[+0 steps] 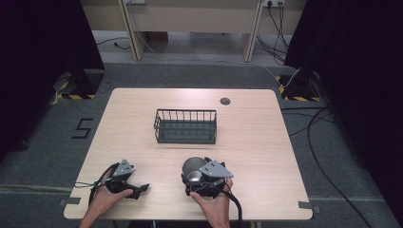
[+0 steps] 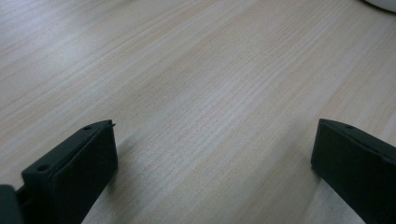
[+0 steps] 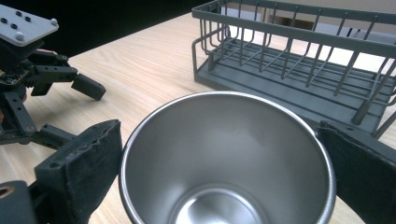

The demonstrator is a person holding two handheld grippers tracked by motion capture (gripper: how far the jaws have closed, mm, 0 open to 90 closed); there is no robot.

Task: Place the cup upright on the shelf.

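Note:
A shiny steel cup [image 3: 229, 158] stands upright on the wooden table [image 1: 256, 142], its empty inside facing up. My right gripper [image 3: 224, 168] is shut on the steel cup, one black pad against each side of the rim. From above, the cup [image 1: 192, 166] and right gripper [image 1: 196, 174] sit near the table's front edge, just right of centre. My left gripper [image 1: 139, 189] rests at the front left, open, with bare wood between its jaws [image 2: 212, 158]. It also lies to the left in the right gripper view [image 3: 77, 109].
A dark grey wire basket [image 1: 186, 126] stands empty in the middle of the table, just beyond the cup [image 3: 299, 56]. A round cable grommet [image 1: 225, 100] sits near the far edge. Cables lie on the floor at the right.

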